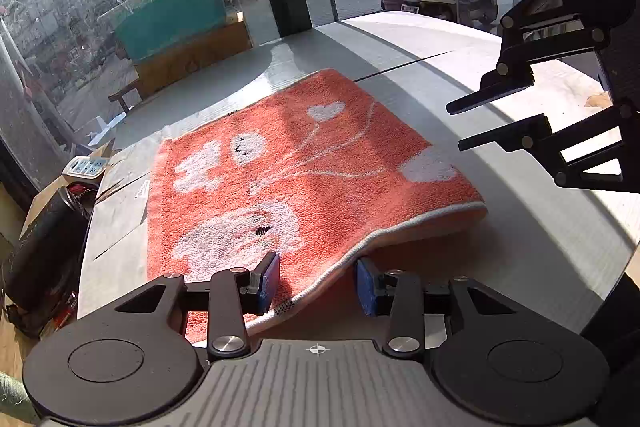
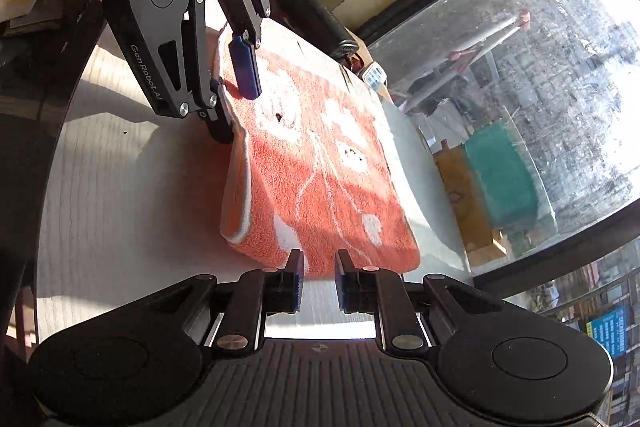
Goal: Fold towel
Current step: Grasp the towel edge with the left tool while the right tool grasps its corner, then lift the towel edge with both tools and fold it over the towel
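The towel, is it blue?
No, the towel is orange with white cartoon shapes on it, lying on the white table.

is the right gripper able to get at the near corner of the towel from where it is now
Probably yes. The right gripper hangs just short of the towel edge with only bare table between, its jaws slightly apart and empty. The left gripper works the far end, out of its path.

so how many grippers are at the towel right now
2. The left gripper straddles the towel's lifted edge at one corner; the right gripper sits just off the next corner, nothing between its jaws. None seems hidden.
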{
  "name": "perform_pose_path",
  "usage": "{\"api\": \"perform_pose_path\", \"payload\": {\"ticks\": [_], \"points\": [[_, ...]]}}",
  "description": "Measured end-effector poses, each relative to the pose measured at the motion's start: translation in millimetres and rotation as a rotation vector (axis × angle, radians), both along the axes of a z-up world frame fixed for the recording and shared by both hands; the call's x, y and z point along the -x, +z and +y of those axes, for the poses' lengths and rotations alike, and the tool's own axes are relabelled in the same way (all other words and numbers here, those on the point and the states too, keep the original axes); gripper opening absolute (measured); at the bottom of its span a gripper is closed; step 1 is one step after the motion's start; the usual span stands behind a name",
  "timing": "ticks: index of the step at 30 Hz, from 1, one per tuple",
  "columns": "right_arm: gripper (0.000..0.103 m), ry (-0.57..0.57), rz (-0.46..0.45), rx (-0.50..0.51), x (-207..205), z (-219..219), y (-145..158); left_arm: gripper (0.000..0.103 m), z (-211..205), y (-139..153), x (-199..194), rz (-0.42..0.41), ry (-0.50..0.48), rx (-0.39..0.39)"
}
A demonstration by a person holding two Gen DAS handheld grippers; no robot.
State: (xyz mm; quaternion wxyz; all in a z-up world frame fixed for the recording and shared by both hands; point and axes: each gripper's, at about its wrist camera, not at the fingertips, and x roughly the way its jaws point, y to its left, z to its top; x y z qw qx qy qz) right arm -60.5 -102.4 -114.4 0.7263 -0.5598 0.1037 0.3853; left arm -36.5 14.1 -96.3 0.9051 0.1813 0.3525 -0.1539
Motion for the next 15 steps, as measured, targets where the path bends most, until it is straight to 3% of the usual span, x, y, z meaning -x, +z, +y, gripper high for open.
{"api": "perform_pose_path", "payload": {"ticks": [3,8,10,15], "points": [[0.026,0.06,-0.022,0.064,6.3,-0.1,-14.1,0.042,-3.5,1.9,-0.7,-0.002,-0.008,0.012],[0.064,0.068,0.027,-0.004,20.8,-8.8,-16.1,0.042,-13.7,10.3,-7.2,-0.005,-0.044,0.094],[0.068,0.054,0.013,-0.05,22.3,-9.0,-18.8,0.042,-18.1,13.2,-8.5,-0.011,-0.059,0.111],[0.068,0.018,-0.06,-0.094,19.4,6.7,-28.3,0.042,-24.9,13.9,-9.6,-0.013,-0.076,0.115]]}}
